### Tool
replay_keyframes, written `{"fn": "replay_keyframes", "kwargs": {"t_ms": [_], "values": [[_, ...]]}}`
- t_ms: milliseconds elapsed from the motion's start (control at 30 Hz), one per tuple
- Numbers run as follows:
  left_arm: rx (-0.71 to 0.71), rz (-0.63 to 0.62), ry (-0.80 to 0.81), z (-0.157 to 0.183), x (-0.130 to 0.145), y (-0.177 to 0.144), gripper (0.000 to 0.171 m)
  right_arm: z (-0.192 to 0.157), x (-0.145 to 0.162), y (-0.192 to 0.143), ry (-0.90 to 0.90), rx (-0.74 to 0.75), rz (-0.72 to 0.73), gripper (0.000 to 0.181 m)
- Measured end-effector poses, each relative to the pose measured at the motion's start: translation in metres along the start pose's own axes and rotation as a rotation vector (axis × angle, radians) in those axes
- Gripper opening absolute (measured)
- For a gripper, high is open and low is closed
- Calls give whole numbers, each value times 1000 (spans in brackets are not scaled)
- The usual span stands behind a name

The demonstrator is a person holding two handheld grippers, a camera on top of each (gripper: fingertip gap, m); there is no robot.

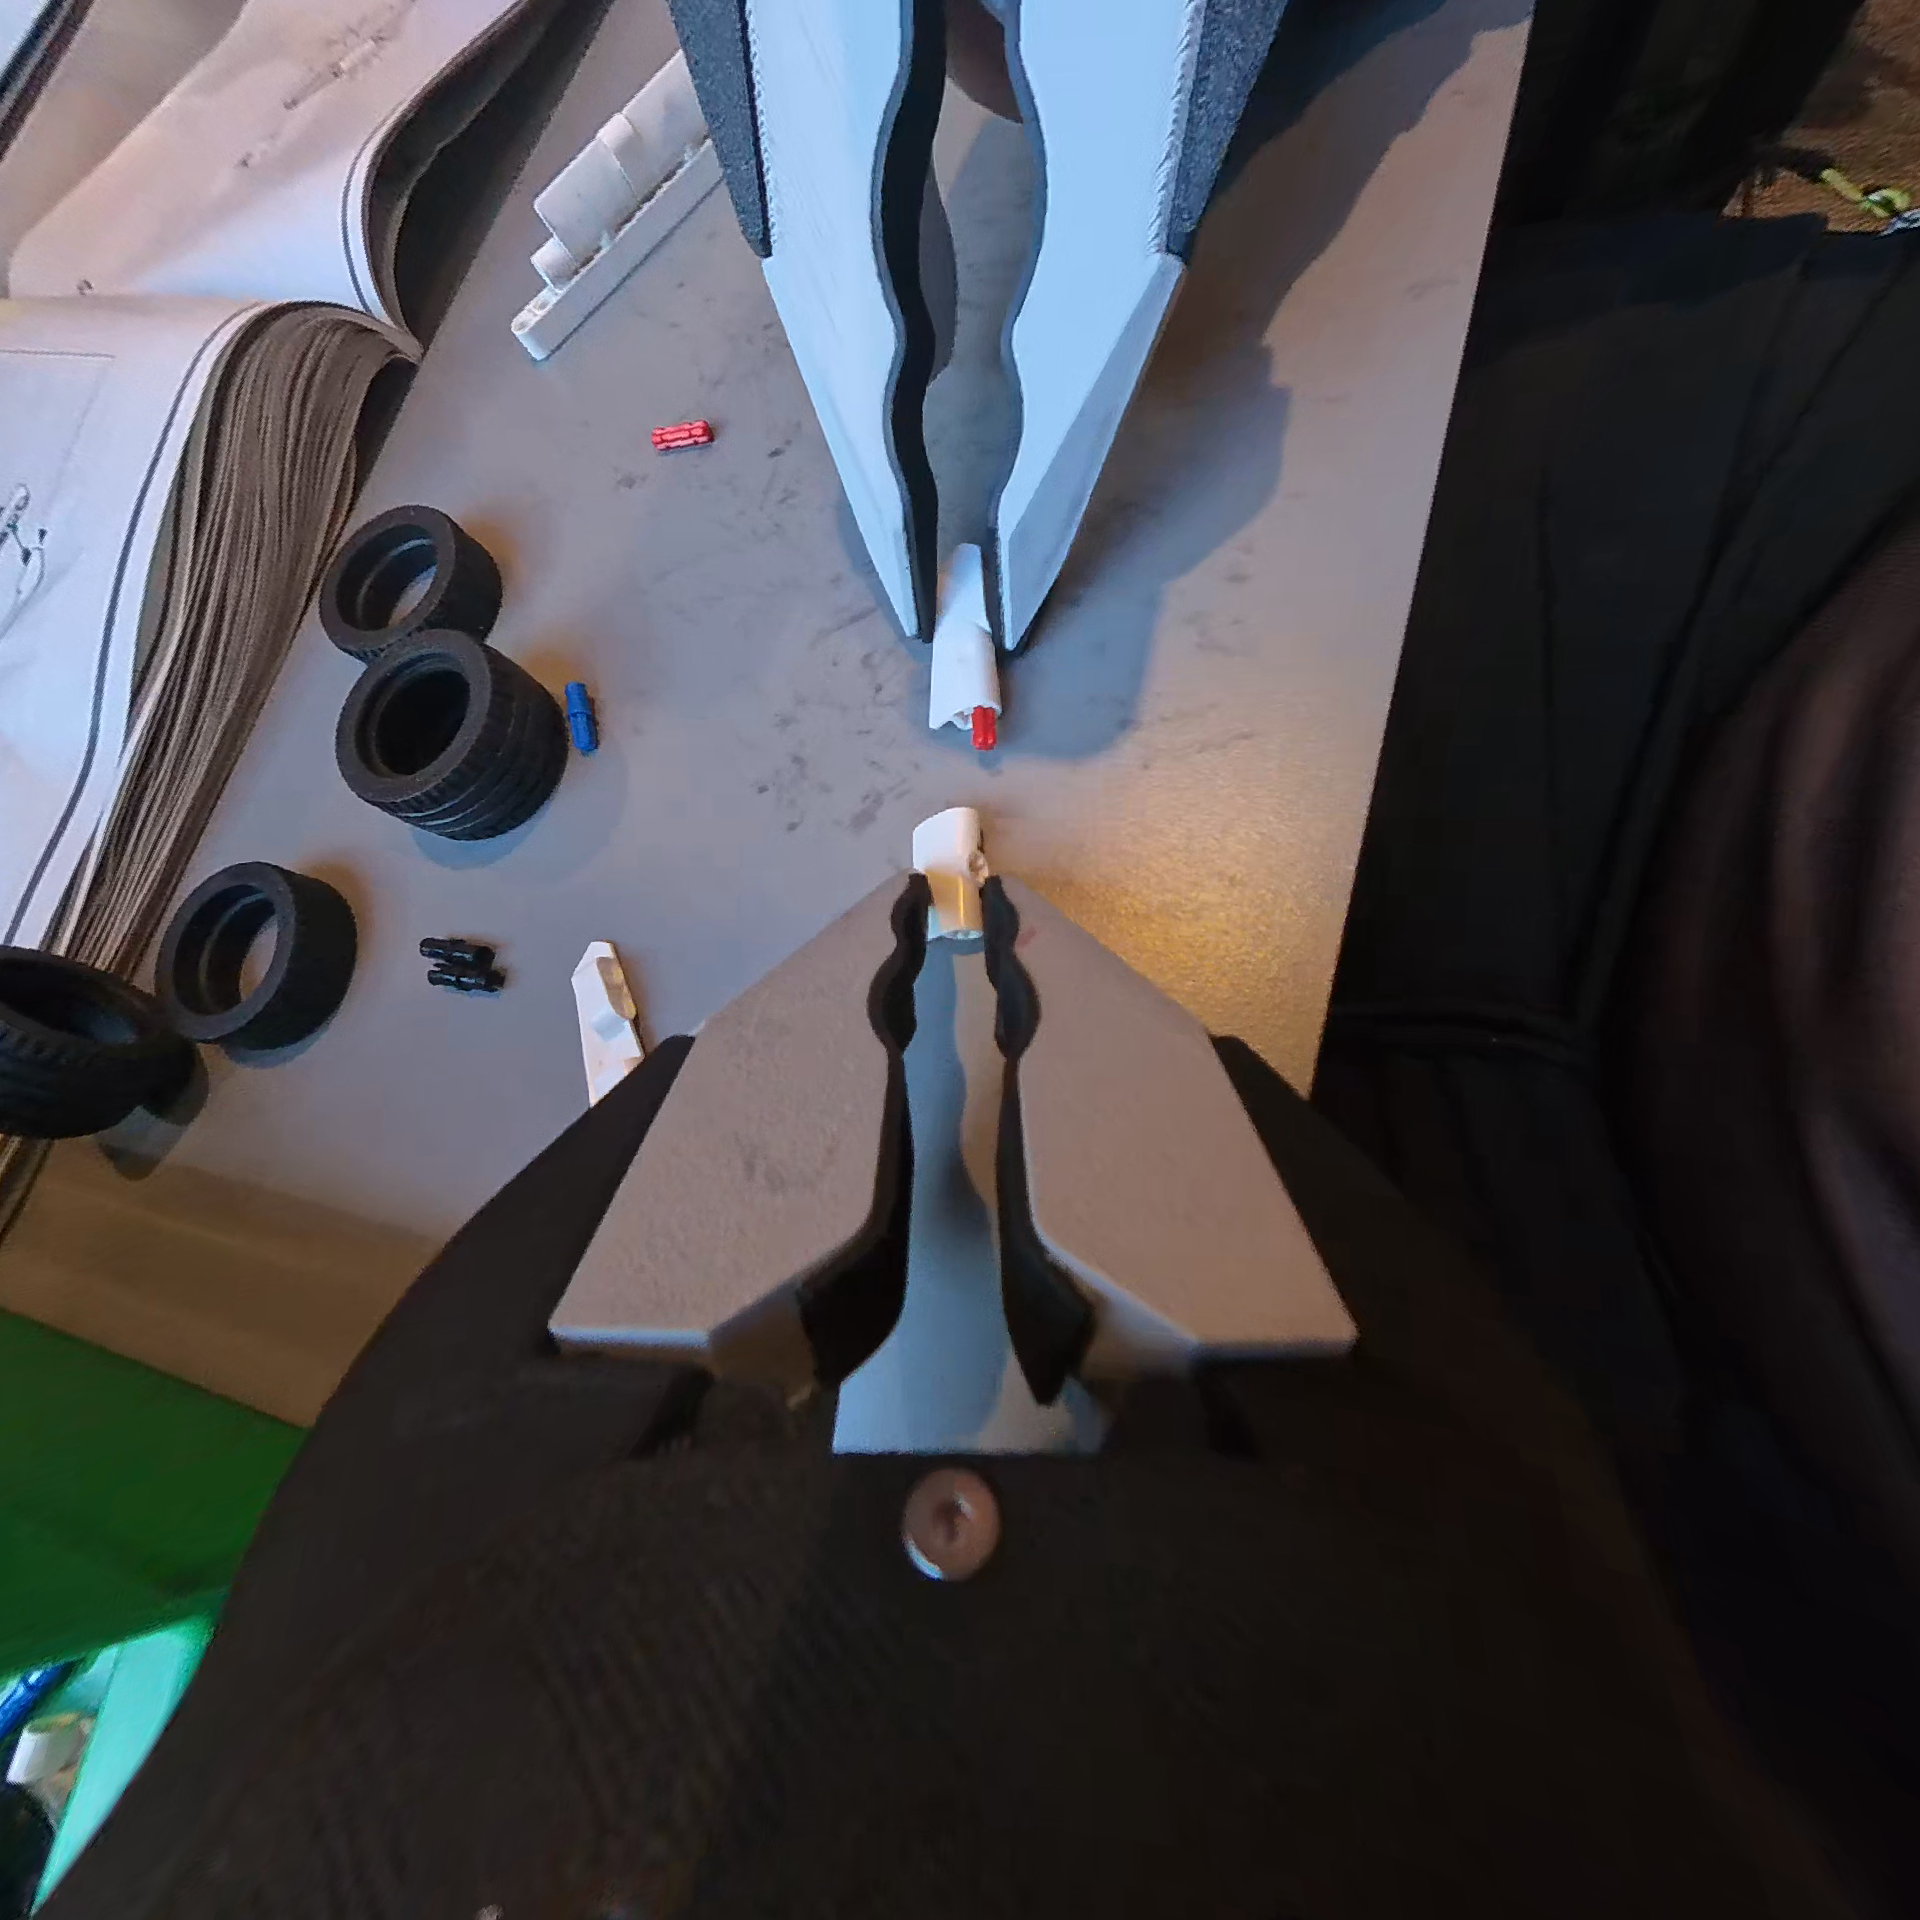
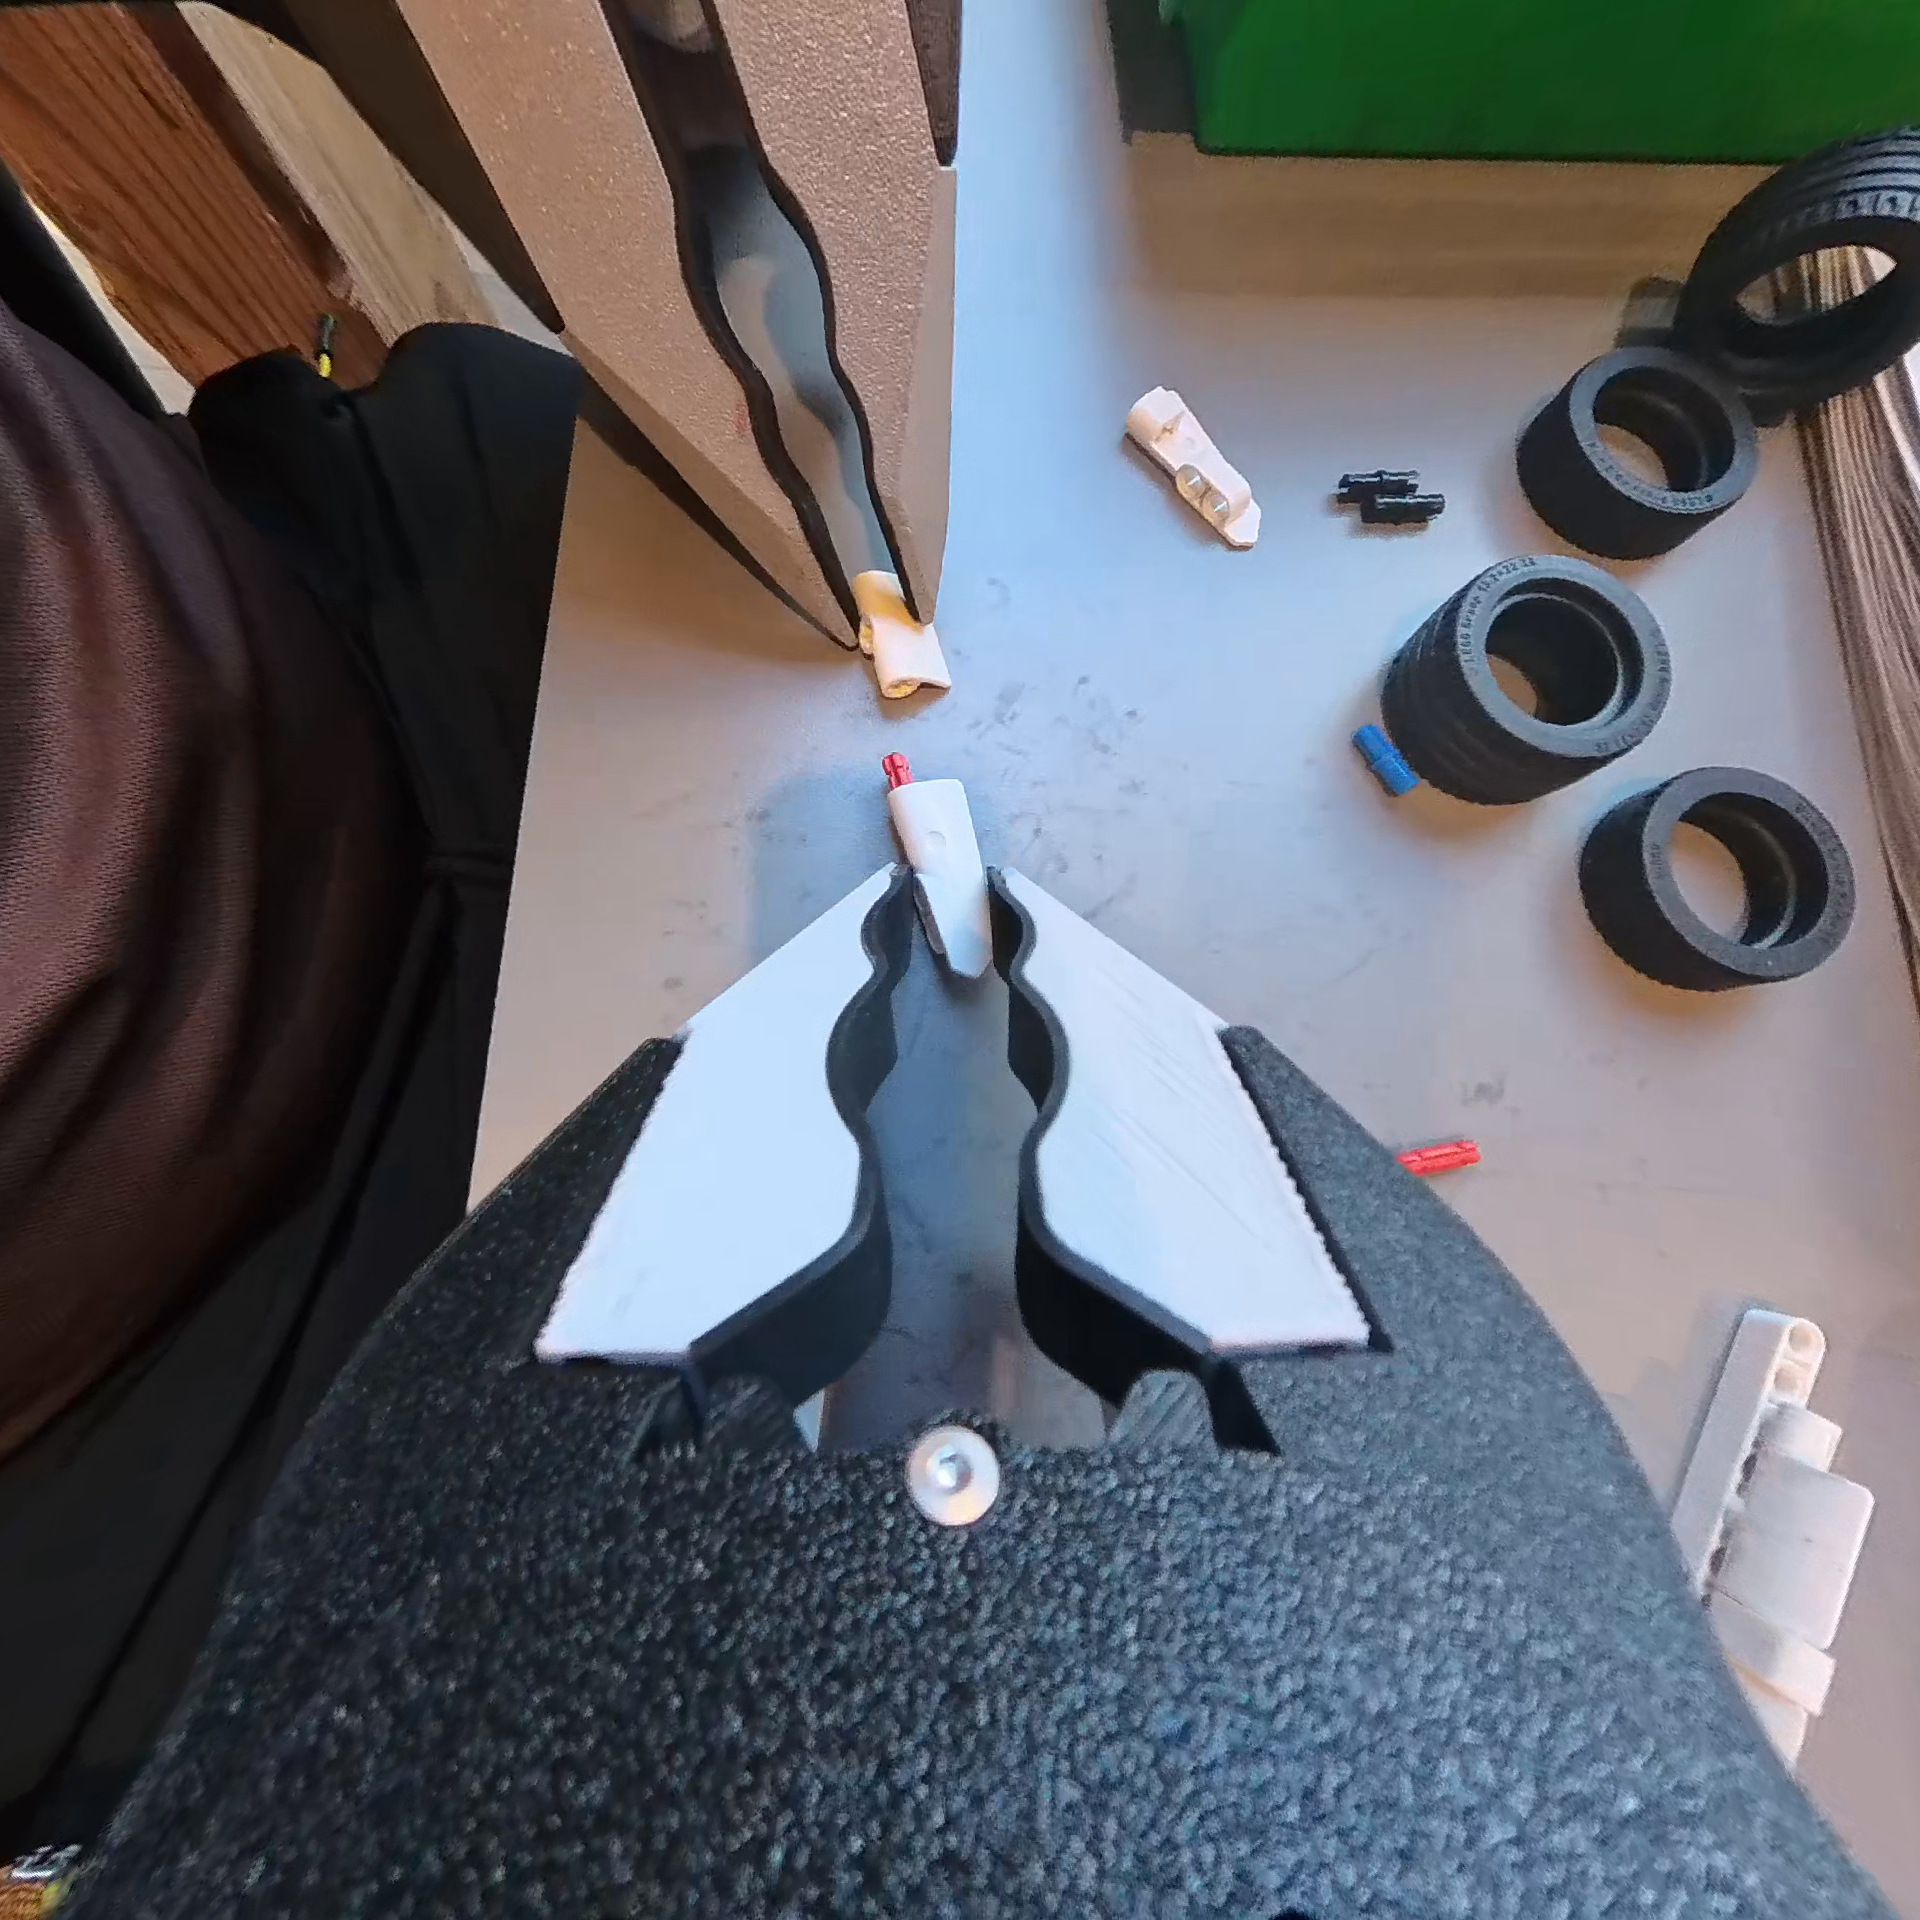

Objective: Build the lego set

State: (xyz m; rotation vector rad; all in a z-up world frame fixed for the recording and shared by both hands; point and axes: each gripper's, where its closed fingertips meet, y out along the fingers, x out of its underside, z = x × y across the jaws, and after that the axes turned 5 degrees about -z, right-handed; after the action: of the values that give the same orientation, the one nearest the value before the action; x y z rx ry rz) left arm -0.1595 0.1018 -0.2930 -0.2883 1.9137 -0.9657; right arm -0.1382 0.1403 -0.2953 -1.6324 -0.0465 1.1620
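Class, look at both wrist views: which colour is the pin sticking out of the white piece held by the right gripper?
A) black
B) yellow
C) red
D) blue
C: the right gripper is shut on a white piece, and a red pin pokes from its far end.

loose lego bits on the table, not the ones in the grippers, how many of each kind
black tyres: 4
black pins: 2
blue pin: 1
red axle: 1
small white panel piece: 1
white beam assembly: 1
total: 10
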Motion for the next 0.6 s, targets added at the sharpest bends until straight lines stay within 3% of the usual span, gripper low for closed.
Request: {"fn": "replay_keyframes", "kwargs": {"t_ms": [367, 600], "values": [[46, 4, -42, 0, 0, 0, 8, 1, 1, -3, -72, 35, 5, 23], [71, 4, -66, 0, 0, 0, 8, 16, 6, -24, -55, 71, 31, 31]]}}
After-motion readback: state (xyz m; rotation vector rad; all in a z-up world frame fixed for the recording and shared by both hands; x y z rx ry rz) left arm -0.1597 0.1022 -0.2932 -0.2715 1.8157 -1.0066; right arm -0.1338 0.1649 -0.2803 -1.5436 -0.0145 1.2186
